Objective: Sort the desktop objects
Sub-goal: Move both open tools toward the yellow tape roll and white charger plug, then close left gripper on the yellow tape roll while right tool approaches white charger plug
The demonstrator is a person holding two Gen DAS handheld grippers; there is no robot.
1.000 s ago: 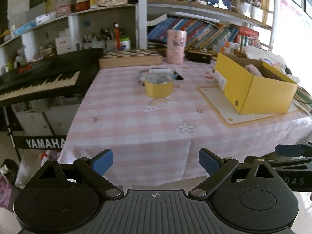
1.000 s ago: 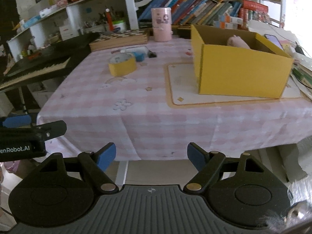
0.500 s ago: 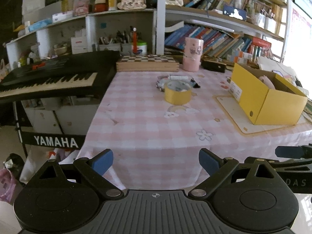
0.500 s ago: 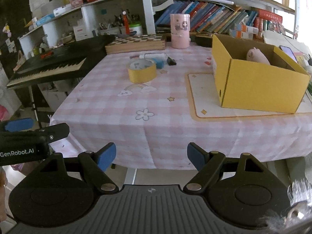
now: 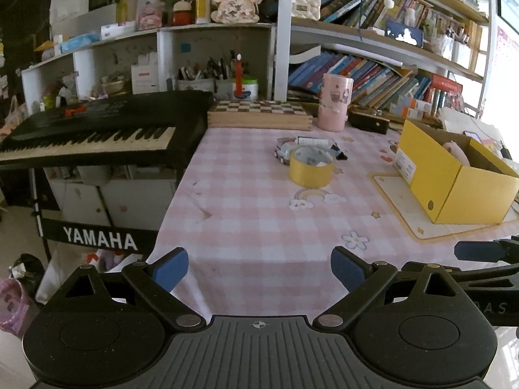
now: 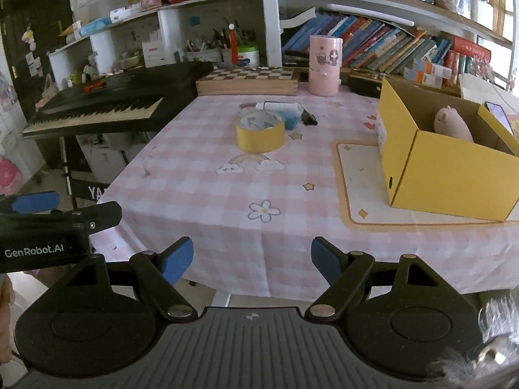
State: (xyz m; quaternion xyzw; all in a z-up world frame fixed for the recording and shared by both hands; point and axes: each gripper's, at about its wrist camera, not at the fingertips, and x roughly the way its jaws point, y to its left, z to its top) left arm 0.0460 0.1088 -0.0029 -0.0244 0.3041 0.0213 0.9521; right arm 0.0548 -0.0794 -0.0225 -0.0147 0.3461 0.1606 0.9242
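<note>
A yellow tape roll (image 5: 310, 170) (image 6: 260, 136) stands on the pink checked tablecloth (image 5: 253, 214) (image 6: 201, 191), with a small toy car (image 5: 283, 152), a white tube (image 6: 278, 107), something blue (image 6: 288, 120) and a black clip (image 6: 308, 117) just behind it. An open yellow box (image 5: 454, 178) (image 6: 444, 159) holding a pink plush toy (image 6: 452, 123) sits on a mat to the right. My left gripper (image 5: 259, 267) is open at the table's near edge, nothing between its fingers. My right gripper (image 6: 252, 261) is open too, also empty, beside the left one.
A black keyboard (image 5: 94, 133) (image 6: 100, 103) juts in from the left. A chessboard box (image 5: 259, 115) and a pink canister (image 5: 334, 102) stand at the table's back, before shelves of books (image 6: 373, 45). The mat (image 6: 360, 188) lies under the box.
Both views have pulled back and tilted up: the table and its objects look smaller and farther, and more of the shelves and keyboard shows. The jaws of both grippers stay as wide as before.
</note>
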